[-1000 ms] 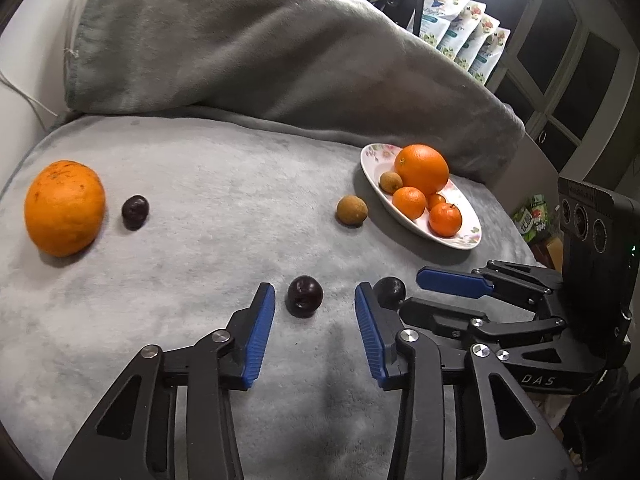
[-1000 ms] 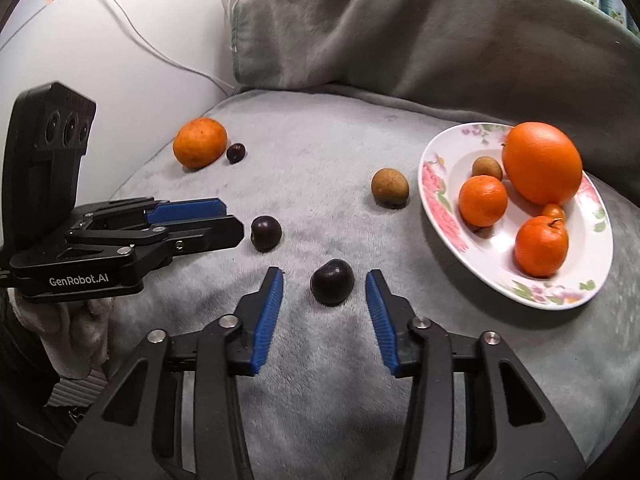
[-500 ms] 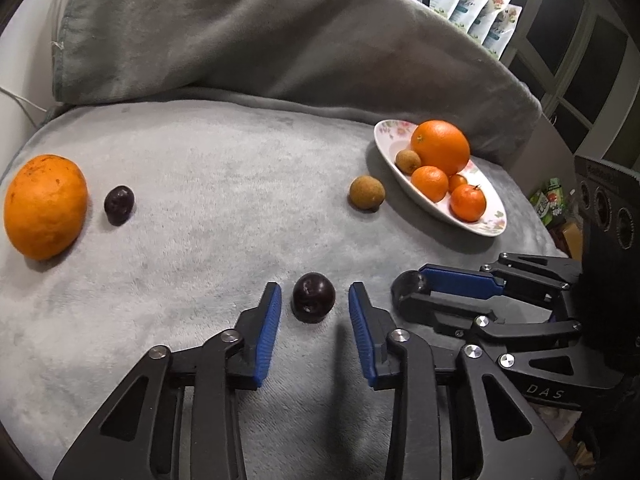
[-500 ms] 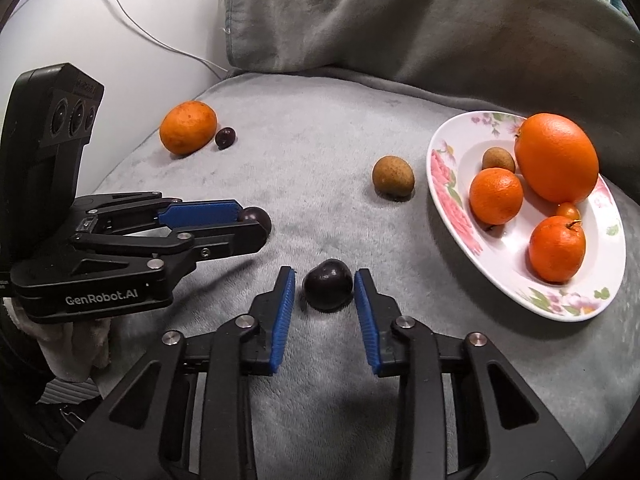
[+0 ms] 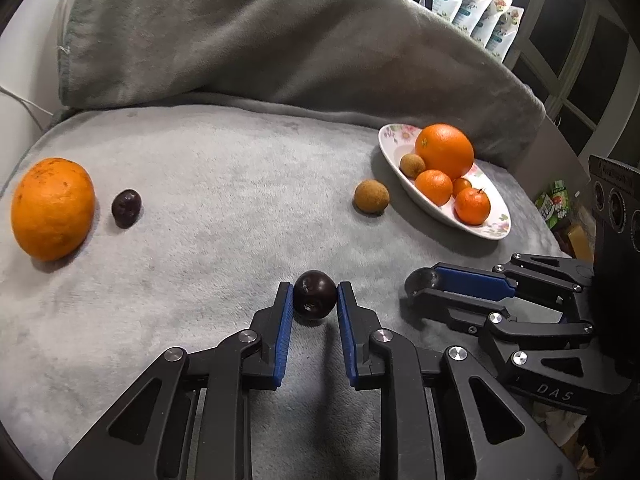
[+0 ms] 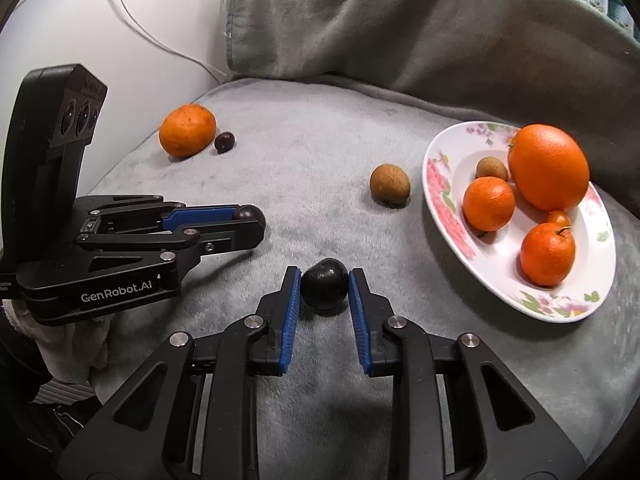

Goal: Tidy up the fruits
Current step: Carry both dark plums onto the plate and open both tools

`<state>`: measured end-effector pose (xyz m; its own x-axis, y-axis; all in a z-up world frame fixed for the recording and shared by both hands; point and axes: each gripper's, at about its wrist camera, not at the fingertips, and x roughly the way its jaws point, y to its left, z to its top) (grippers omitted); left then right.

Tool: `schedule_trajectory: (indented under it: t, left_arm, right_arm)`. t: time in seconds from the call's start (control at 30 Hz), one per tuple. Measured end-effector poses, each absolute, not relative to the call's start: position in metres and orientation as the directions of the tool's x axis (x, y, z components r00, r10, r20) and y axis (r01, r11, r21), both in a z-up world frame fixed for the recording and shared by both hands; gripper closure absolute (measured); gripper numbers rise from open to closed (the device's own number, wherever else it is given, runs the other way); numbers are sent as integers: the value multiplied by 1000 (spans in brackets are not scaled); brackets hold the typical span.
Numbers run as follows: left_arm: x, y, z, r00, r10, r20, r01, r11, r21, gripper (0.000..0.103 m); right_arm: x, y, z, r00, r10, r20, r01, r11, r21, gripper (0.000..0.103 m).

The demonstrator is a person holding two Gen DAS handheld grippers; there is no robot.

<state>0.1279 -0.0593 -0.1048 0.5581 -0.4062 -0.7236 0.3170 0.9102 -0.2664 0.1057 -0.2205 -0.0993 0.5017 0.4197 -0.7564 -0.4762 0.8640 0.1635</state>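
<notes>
My left gripper [image 5: 314, 298] is shut on a dark plum [image 5: 314, 297] that rests on the grey blanket. My right gripper [image 6: 325, 286] is shut on a second dark plum [image 6: 324, 289], also on the blanket. Each gripper shows in the other's view: the right gripper [image 5: 424, 284] and the left gripper [image 6: 250, 220]. A flowered white plate [image 6: 444, 200] at the right holds a big orange [image 6: 548, 166], several small oranges and a brown fruit. A loose brown fruit [image 6: 389, 184] lies beside the plate. A large orange [image 5: 52, 208] and a third plum [image 5: 126, 208] lie far left.
A grey blanket [image 5: 240, 184] covers the seat and the raised back [image 5: 260, 32] behind it. A white wall with a cable [image 6: 132, 20] is at the left. Snack bags [image 5: 476, 4] stand behind the back at the right.
Both grippers have moved forward and closed their jaws onto the two near plums, which now sit clamped between the blue pads.
</notes>
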Motion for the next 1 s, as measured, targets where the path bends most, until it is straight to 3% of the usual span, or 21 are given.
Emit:
schedule_trajectory:
  t: [1.0]
  left_arm:
    - [124,-86,-55,617,-501,-607,396,864,-311,83]
  right_arm:
    - [83,-331,-36,731,288,-619,-237,957,165,78]
